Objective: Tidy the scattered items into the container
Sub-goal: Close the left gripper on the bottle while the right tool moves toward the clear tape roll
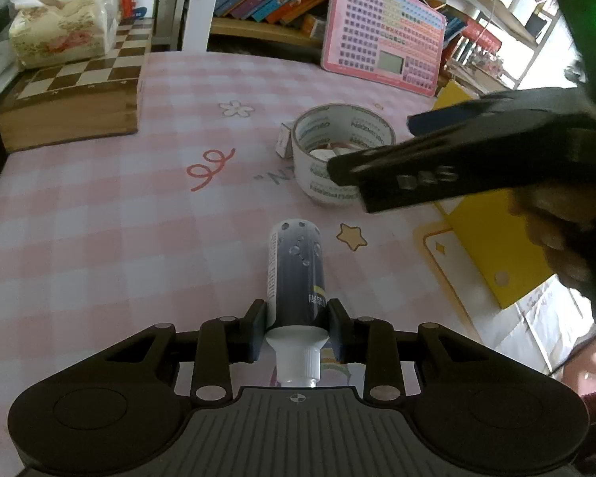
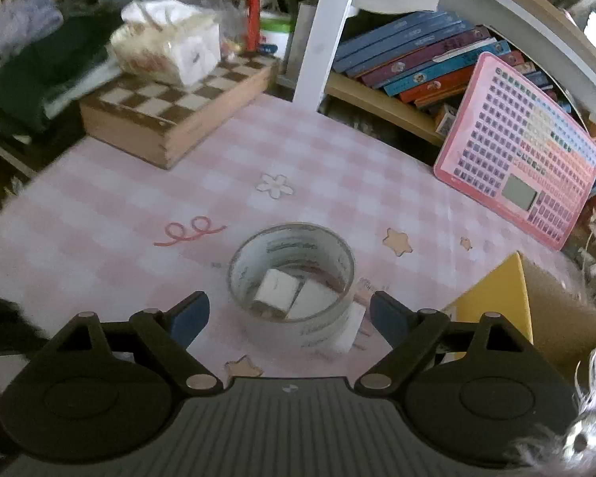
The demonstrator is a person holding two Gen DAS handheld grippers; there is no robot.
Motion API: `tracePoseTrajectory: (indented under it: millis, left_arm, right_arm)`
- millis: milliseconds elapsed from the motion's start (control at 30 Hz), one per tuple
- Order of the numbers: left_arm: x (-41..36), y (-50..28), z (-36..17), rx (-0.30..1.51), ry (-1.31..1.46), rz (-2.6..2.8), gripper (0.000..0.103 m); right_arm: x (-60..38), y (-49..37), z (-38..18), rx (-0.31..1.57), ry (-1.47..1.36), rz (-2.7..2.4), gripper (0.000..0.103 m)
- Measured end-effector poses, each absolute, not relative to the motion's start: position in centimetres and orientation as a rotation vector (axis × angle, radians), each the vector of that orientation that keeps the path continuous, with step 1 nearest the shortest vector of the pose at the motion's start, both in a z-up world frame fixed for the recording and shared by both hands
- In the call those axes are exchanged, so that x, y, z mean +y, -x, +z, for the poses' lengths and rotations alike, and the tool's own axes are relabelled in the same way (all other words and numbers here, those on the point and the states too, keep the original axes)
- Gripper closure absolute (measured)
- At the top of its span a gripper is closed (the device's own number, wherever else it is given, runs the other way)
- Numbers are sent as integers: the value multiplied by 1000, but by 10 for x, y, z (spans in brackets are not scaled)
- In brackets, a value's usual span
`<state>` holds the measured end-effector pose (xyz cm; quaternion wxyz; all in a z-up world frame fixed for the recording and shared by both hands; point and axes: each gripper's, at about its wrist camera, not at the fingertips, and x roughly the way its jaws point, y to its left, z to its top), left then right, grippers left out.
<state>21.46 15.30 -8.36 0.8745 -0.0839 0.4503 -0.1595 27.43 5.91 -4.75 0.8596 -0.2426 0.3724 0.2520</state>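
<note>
Left hand-held gripper clamps the dark tube — right hand-held gripper gapes wide over the tape roll.

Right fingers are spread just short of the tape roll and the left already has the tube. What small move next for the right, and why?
Probably ease the right gripper forward and down so its open fingers straddle the tape roll, then close. The roll sits just ahead, centred between them, untouched, with small white boxes inside it. The left gripper is shut on the tube.
</note>
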Motion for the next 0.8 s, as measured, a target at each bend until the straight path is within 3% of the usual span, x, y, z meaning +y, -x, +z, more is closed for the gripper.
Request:
tracePoseTrajectory:
  millis: [367, 600, 800]
  left_arm:
    - [153, -215, -84, 949, 150, -351, 70]
    - [146, -218, -84, 940, 108, -340, 68]
    - [152, -220, -85, 938, 168, -342, 72]
  right_arm:
    - [76, -294, -62, 796, 570, 533, 15]
    - [82, -296, -68, 788, 608, 525, 21]
    - [80, -292, -65, 772, 595, 523, 21]
